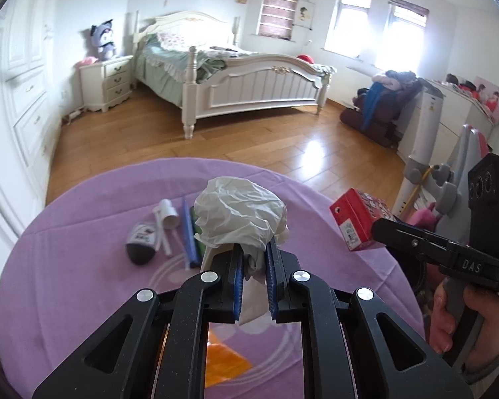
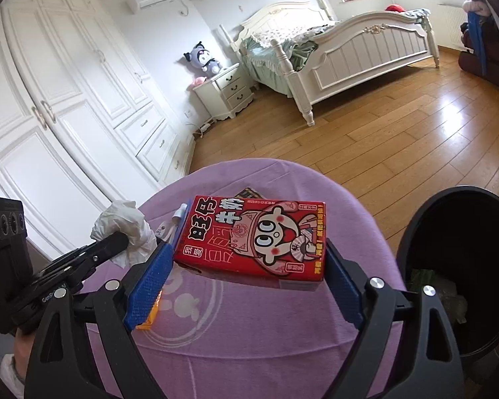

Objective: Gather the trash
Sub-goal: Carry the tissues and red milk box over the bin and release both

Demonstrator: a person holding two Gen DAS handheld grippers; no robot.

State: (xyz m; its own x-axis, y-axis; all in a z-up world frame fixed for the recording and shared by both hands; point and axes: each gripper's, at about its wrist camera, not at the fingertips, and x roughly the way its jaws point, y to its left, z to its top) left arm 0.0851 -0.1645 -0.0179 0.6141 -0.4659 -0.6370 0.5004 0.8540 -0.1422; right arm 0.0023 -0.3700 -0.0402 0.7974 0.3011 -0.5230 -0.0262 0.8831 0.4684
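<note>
Our left gripper [image 1: 253,262] has its blue pads pinched on a crumpled white tissue wad [image 1: 241,216], held above the purple tablecloth [image 1: 66,282]. Our right gripper [image 2: 246,279] clamps a red milk carton [image 2: 252,237] between its spread blue pads, lifted clear of the cloth.

On the table past the tissue we see a dark squashed pouch [image 1: 142,242], a white paper tube [image 1: 169,217], a blue straw-like stick [image 1: 188,232] and a green wrapper [image 1: 196,229] partly hidden behind the wad, all lying close together. An orange packet [image 1: 224,362] lies on the cloth under the left gripper's frame, half covered by it. In the right wrist view another wrapper edge [image 2: 249,193] peeks out behind the carton.

A black trash bin [image 2: 462,266] stands just beside the table on our right; inside it lies some greenish crumpled trash [image 2: 435,286], dim and hard to name.
</note>
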